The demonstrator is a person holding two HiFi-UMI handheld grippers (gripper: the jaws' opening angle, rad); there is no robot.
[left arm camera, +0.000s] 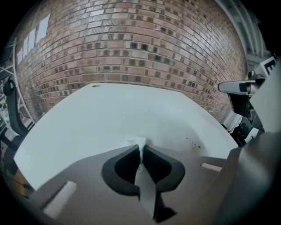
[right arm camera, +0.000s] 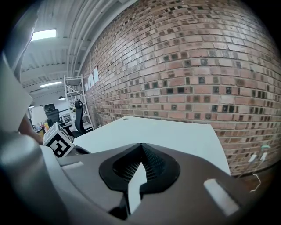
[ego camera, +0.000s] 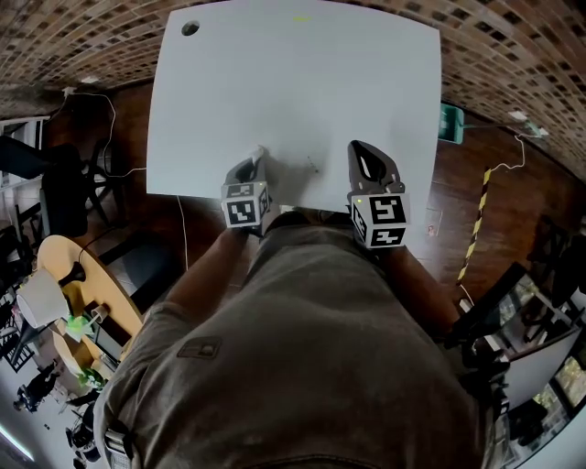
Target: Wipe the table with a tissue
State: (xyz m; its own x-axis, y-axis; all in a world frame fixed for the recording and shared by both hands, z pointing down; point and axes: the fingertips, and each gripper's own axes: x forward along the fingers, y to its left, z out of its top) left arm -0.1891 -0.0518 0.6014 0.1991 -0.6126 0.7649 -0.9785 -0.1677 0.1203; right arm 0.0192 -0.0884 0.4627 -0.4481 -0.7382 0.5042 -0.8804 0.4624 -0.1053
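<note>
The white surface (ego camera: 302, 82) stands against a brick wall (left arm camera: 145, 39), and the person (ego camera: 311, 366) stands at its near edge with both tools over that edge. The left hand-held gripper (ego camera: 257, 156) has its jaws pressed together on a white tissue (left arm camera: 139, 141). A thin strip of the tissue runs back between the dark pads, and a small crumpled tuft sticks out past the tips. That tuft sits low over the surface near its front edge, left of centre. It seems to touch the top, though the left gripper view does not make the contact plain. A short row of dark specks (left arm camera: 192, 143) lies on the surface just to the right of the tuft, between the two tools. The right hand-held gripper (right arm camera: 141, 146) is empty, with its ribbed pads meeting at the tips and nothing caught between them. It is held above the near right part of the surface, beside the left tool but apart from it. The left tool's marker cube (right arm camera: 58, 139) shows at the left of the right gripper view. A round hole (ego camera: 189, 28) is cut in the far left corner of the surface. Farther left along the wall an office chair (right arm camera: 79, 115) stands well away from the surface.
</note>
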